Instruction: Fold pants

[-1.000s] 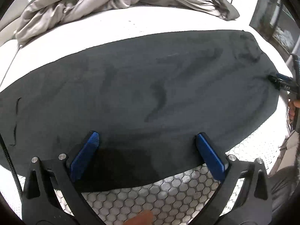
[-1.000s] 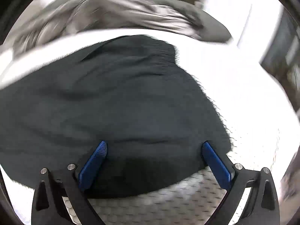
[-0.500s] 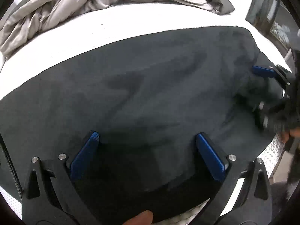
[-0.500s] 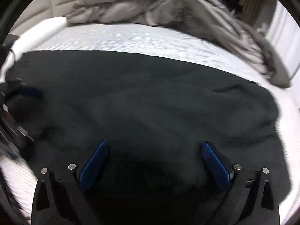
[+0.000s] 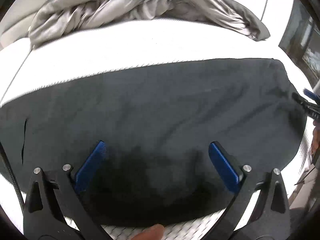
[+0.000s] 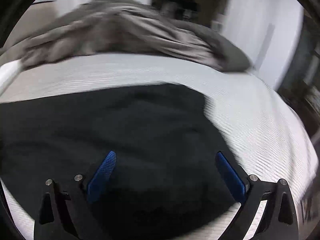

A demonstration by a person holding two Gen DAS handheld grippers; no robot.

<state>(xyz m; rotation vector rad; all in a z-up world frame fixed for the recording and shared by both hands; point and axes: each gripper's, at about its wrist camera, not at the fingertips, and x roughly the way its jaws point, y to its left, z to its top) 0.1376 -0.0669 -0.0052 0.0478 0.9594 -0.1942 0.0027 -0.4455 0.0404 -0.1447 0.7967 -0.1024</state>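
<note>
pants (image 5: pixel 160 108) spread flat across mid-frame on white bed (image 5: pixel 120 46) | left gripper (image 5: pixel 156 150) spread wide, empty; right gripper (image 6: pixel 166 158) likewise released | soft, limp, light fabric; judged best pinched at near hem corners, lower frame

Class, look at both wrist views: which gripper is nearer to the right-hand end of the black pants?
The right gripper. In the left view it shows at that end of the black pants. The left gripper hovers open over the middle of the near edge.
</note>
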